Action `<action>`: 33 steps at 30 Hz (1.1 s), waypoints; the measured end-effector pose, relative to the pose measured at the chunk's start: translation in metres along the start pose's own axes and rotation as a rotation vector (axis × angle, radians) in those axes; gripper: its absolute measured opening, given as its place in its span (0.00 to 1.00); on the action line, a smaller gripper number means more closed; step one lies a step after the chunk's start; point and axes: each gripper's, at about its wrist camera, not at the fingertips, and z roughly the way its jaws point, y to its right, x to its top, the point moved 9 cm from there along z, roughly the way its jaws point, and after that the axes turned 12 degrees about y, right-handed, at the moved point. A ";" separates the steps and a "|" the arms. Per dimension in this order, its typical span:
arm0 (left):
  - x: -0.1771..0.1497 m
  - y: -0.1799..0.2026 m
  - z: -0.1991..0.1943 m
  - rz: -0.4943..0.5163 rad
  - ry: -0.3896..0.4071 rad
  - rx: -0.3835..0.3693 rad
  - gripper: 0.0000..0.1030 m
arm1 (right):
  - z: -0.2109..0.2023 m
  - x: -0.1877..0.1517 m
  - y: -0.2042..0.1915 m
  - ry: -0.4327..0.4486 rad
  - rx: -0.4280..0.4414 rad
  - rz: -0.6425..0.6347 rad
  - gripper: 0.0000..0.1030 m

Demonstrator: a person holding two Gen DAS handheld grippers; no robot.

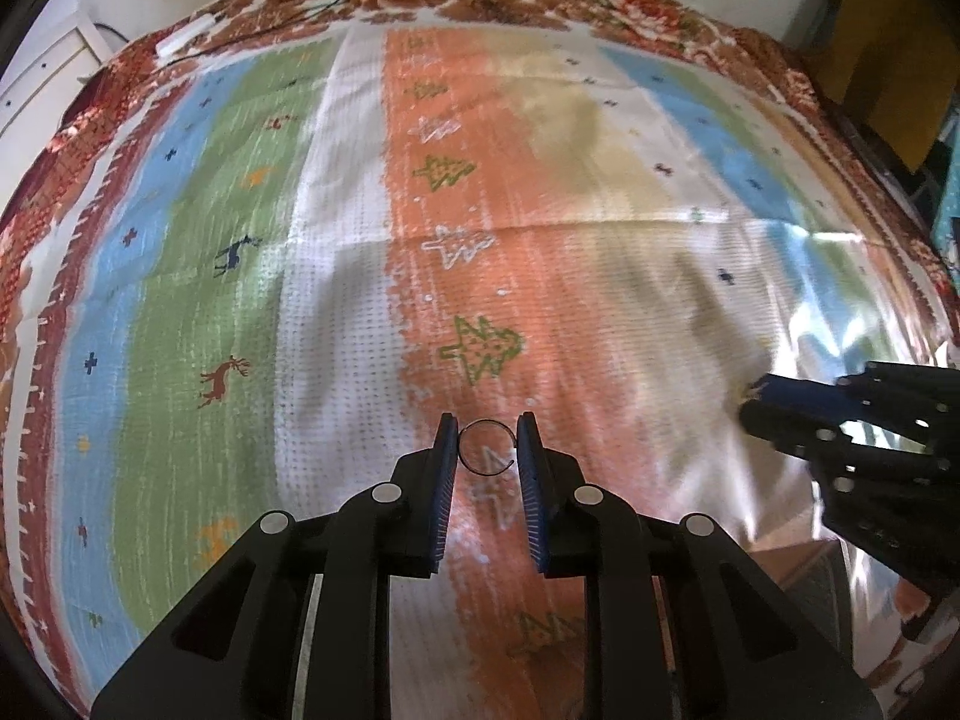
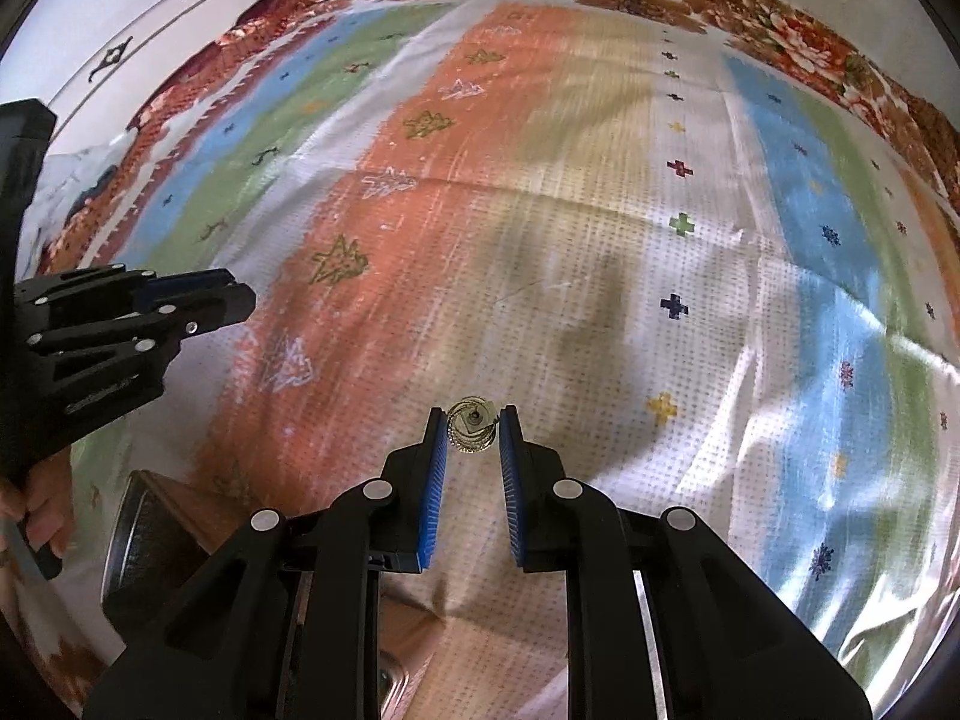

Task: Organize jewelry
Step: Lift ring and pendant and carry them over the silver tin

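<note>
1. Two grippers in view, each pinching one piece of jewelry above the cloth [image 1: 336, 276].
2. Your left gripper [image 1: 485, 443]: jaws nearly closed, blue pads [image 1: 445, 468] pressing both sides of a thin wire ring [image 1: 485, 447]. The ring has a gap at its lower right.
3. The ring sits at the fingertips, over the orange stripe, just near of a green tree motif [image 1: 481, 349].
4. Your right gripper [image 2: 474, 429]: jaws equally narrow, pads [image 2: 438, 468] clamped on a gold filigree earring [image 2: 473, 425] with a small stud at its centre.
5. The earring sits at the fingertips, over the white dotted stripe just right of the orange one.
6. In the left view, the right gripper [image 1: 757, 399] shows at the right edge; what it holds can't be made out there.
7. In the right view, the left gripper [image 2: 243, 294] shows at the left edge, your hand [image 2: 42, 510] on its grip below.
8. A dark box [image 2: 150, 546] with a brown edge lies near left in the right view; contents unreadable.
9. A white cabinet [image 2: 150, 42] stands far left, past the cloth edge.
</note>
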 end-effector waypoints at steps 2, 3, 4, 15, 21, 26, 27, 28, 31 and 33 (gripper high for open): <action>0.001 0.004 -0.008 0.000 0.020 -0.013 0.19 | -0.006 0.002 -0.003 0.019 0.008 0.008 0.18; 0.002 0.006 -0.013 -0.001 0.030 -0.019 0.19 | -0.009 0.002 -0.005 0.028 0.011 0.013 0.18; 0.003 0.008 -0.017 -0.003 0.040 -0.026 0.19 | -0.012 0.002 -0.007 0.037 0.014 0.017 0.18; 0.002 0.024 -0.056 -0.025 0.122 -0.081 0.19 | -0.047 0.005 -0.014 0.135 0.016 0.038 0.18; -0.005 0.028 -0.073 -0.012 0.157 -0.087 0.19 | -0.062 0.002 -0.020 0.176 0.026 0.039 0.18; -0.006 0.029 -0.086 -0.022 0.189 -0.102 0.19 | -0.078 -0.003 -0.030 0.208 0.045 0.019 0.18; -0.007 0.029 -0.088 -0.026 0.191 -0.110 0.19 | -0.080 -0.004 -0.032 0.212 0.042 0.008 0.18; -0.008 0.030 -0.089 -0.030 0.192 -0.117 0.19 | -0.082 -0.006 -0.034 0.218 0.041 0.002 0.18; -0.011 0.032 -0.094 -0.033 0.196 -0.130 0.19 | -0.088 -0.009 -0.038 0.228 0.050 -0.005 0.18; -0.014 0.034 -0.096 -0.026 0.199 -0.133 0.19 | -0.091 -0.011 -0.040 0.237 0.055 -0.007 0.18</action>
